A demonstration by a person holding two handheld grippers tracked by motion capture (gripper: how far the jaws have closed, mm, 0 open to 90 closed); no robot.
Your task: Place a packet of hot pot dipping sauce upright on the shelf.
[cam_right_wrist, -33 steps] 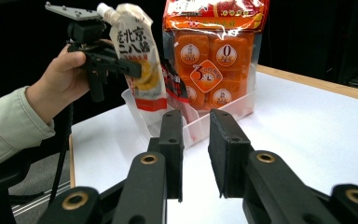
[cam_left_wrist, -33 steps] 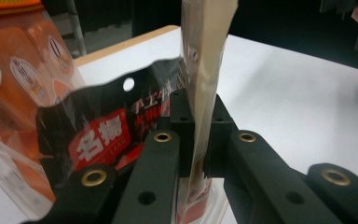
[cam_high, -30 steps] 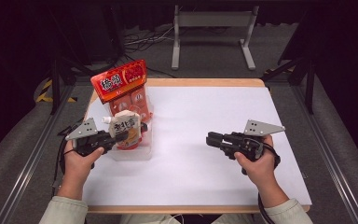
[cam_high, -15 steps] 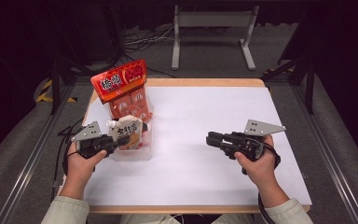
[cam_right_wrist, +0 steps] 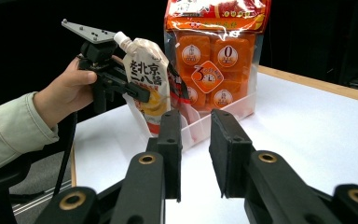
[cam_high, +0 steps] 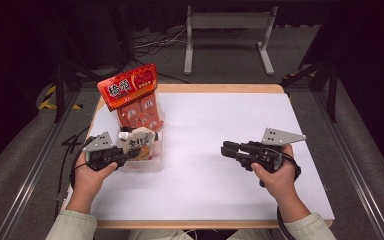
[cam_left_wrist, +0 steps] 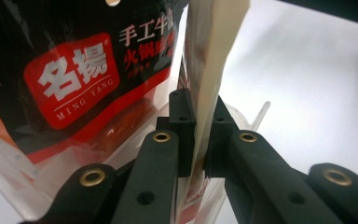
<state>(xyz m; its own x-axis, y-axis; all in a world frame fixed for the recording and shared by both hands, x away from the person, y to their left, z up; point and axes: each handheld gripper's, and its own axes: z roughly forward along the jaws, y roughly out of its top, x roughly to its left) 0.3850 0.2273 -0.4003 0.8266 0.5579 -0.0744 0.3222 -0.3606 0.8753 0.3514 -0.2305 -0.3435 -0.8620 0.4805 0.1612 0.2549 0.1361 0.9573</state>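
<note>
- A black and red packet at the left of the left gripper view is showing a red badge with the white characters "名揚" and, under them, "MING YANG".
- To the right of that badge, the same packet is carrying white characters "手工牛" and red ones "火锅", both cut off at the edge of a cream pouch.
- The cream spouted pouch, seen in the right gripper view, is reading "老北京" in dark characters, with smaller characters beside them too small to read.
- The orange bag behind the pouch is displaying a "0" in one white circle and a "3" on an orange diamond.
- In the high view, the red header of this bag is bearing large white characters, too blurred to read.
</note>
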